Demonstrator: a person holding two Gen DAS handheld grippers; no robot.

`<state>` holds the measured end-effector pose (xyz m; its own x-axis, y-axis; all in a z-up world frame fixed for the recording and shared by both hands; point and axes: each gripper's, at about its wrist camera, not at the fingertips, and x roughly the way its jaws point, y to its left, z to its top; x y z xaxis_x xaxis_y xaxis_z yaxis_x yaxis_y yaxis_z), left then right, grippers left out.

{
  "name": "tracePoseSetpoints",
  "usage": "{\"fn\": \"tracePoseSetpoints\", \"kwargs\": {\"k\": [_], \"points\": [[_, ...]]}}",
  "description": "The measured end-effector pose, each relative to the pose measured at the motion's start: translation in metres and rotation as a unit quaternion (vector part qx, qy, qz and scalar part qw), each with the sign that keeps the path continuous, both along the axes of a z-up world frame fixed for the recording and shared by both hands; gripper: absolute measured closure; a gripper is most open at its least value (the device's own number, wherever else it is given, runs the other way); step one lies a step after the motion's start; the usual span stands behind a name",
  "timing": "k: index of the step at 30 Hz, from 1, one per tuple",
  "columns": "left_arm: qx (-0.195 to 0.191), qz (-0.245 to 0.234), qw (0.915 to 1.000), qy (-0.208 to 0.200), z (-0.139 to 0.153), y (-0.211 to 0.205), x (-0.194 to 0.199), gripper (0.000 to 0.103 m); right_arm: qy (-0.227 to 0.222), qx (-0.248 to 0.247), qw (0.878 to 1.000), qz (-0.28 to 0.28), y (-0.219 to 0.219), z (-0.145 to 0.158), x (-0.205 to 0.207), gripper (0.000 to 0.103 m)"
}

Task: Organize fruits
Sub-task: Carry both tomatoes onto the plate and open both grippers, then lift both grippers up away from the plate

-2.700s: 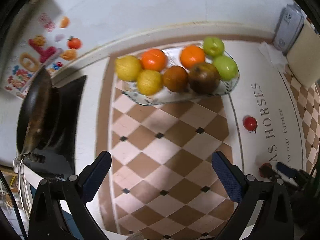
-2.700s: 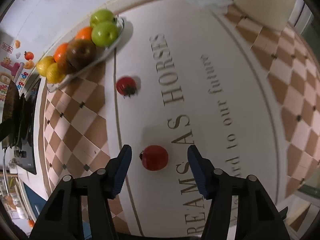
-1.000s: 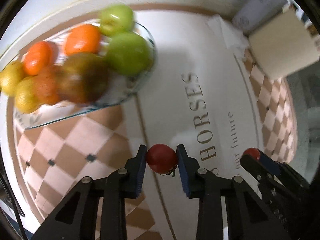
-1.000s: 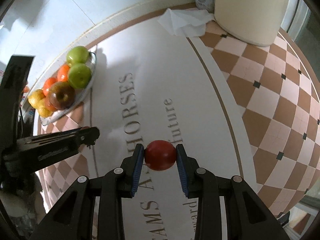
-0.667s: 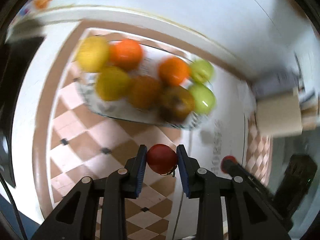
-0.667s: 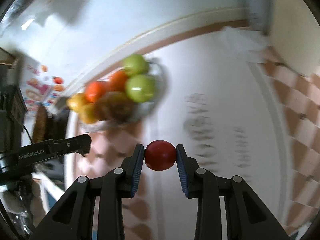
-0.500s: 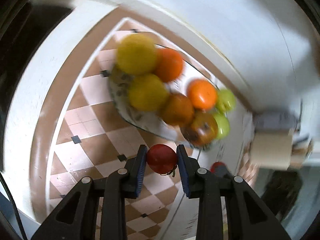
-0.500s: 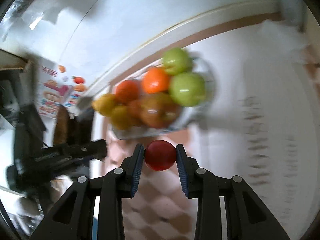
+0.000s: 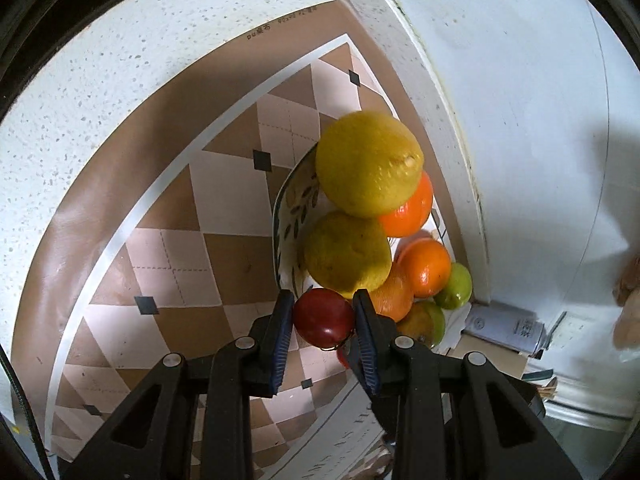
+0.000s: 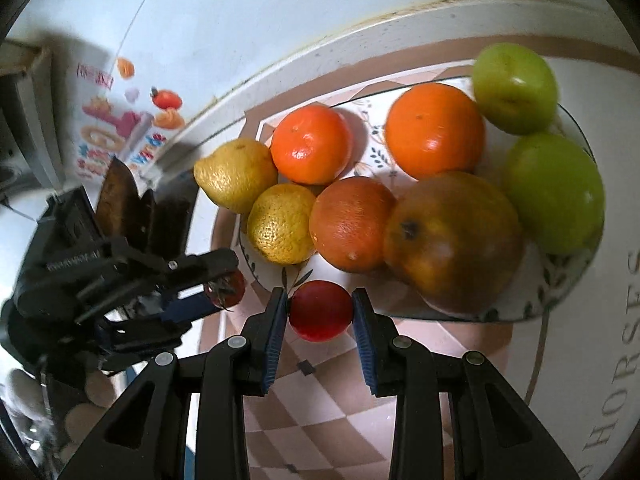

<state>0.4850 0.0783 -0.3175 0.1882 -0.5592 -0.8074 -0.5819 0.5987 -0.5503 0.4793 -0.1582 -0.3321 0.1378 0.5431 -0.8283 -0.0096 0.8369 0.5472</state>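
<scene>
Checkered brown-and-pink matting (image 9: 224, 200) covers the tabletop, which runs to a pale wall (image 10: 248, 8) carrying a fruit-themed sticker (image 10: 120, 128). At far left in the right wrist view, the left gripper (image 10: 216, 292) reaches in from the side, its dark body blurred and partly cut off by the picture's edge; its jaws are clamped on a red tomato (image 10: 226, 288), of which only a sliver and the dried green stem show. In the left wrist view the same tomato (image 9: 324, 316) sits whole between the blue-padded jaws of that gripper (image 9: 323, 320), glossy and deep red, just at the near rim of the patterned fruit plate (image 9: 286, 216). Two lemons (image 9: 368, 164) loom large there and hide most of the fruit behind them. At centre in the right wrist view, the right gripper (image 10: 320, 312) holds a second red tomato (image 10: 320, 310) tight, smooth and round, poised at the near edge of the plate (image 10: 520, 304). Beyond it lie lemons, oranges (image 10: 434, 130), a mottled brownish apple (image 10: 452, 240) and, farthest right, two green apples (image 10: 554, 192). Lettering on the mat (image 10: 628, 320) is cut off at the right.
</scene>
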Motion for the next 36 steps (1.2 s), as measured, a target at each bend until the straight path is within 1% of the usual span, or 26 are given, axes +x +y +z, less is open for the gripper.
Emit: {"fn": "tracePoseSetpoints", "kwargs": {"k": [7,10,15,17,18,19,20,21,22,23,24,25,26,28,29,30,32,33,34,35,36], "points": [[-0.002,0.010,0.9999,0.003,-0.008,0.002,0.002,0.075,-0.009,-0.032,0.999,0.026,0.020,-0.006,0.009,0.067],[-0.007,0.012,0.9999,0.007,-0.012,0.004,0.002,0.074,-0.010,-0.042,0.999,0.033,0.027,-0.005,0.011,0.065],[-0.010,0.009,0.9999,0.008,-0.012,0.003,0.001,0.073,-0.015,-0.058,0.998,0.037,0.031,-0.004,0.012,0.051],[-0.009,0.006,0.9999,0.008,-0.010,0.003,-0.001,0.073,-0.016,-0.060,0.997,0.035,0.030,-0.002,0.011,0.047],[-0.008,0.004,0.9999,0.007,-0.008,0.003,-0.002,0.073,-0.016,-0.060,0.997,0.034,0.029,0.000,0.010,0.046],[-0.004,-0.003,1.0000,0.006,-0.006,0.002,-0.002,0.073,-0.016,-0.062,0.997,0.033,0.027,0.003,0.008,0.046],[0.006,-0.012,0.9999,0.004,-0.002,0.001,-0.002,0.073,-0.017,-0.065,0.997,0.033,0.024,0.007,0.005,0.046],[0.022,-0.023,0.9995,0.002,0.003,0.000,-0.003,0.073,-0.018,-0.070,0.997,0.033,0.021,0.012,0.002,0.044],[0.040,-0.034,0.9986,-0.003,0.009,-0.002,-0.004,0.073,-0.021,-0.077,0.996,0.032,0.019,0.018,0.000,0.041],[0.063,-0.050,0.9967,-0.008,0.016,-0.005,-0.006,0.073,-0.024,-0.086,0.996,0.029,0.016,0.024,-0.002,0.033],[0.089,-0.066,0.9937,-0.010,0.022,-0.008,-0.007,0.073,-0.031,-0.096,0.995,0.024,0.011,0.032,-0.005,0.026],[0.127,-0.091,0.9877,-0.014,0.032,-0.014,-0.010,0.073,-0.037,-0.106,0.994,0.021,0.006,0.039,-0.008,0.025],[0.152,-0.107,0.9824,-0.018,0.037,-0.018,-0.011,0.073,-0.043,-0.120,0.992,0.016,0.001,0.047,-0.011,0.023],[0.204,-0.144,0.9680,-0.026,0.050,-0.029,-0.017,0.067,-0.054,-0.145,0.988,0.004,-0.010,0.061,-0.016,0.019],[0.225,-0.161,0.9604,-0.036,0.057,-0.035,-0.022,0.062,-0.057,-0.157,0.986,-0.004,-0.017,0.068,-0.019,0.011],[0.239,-0.172,0.9548,-0.041,0.061,-0.039,-0.026,0.061,-0.059,-0.167,0.984,-0.011,-0.023,0.074,-0.022,0.008],[0.269,-0.197,0.9410,-0.056,0.074,-0.051,-0.033,0.059,-0.067,-0.194,0.978,-0.028,-0.037,0.087,-0.030,0.008],[0.282,-0.207,0.9345,-0.063,0.080,-0.055,-0.037,0.048,-0.071,-0.206,0.975,-0.034,-0.042,0.093,-0.035,0.008],[0.298,-0.216,0.9270,-0.071,0.086,-0.059,-0.040,0.040,-0.073,-0.212,0.974,-0.040,-0.046,0.097,-0.039,0.008],[0.315,-0.226,0.9181,-0.083,0.095,-0.065,-0.044,0.022,-0.078,-0.217,0.972,-0.046,-0.050,0.103,-0.044,0.007],[0.328,-0.233,0.9105,-0.096,0.102,-0.069,-0.050,0.012,-0.082,-0.222,0.970,-0.053,-0.054,0.108,-0.050,0.004]]}}
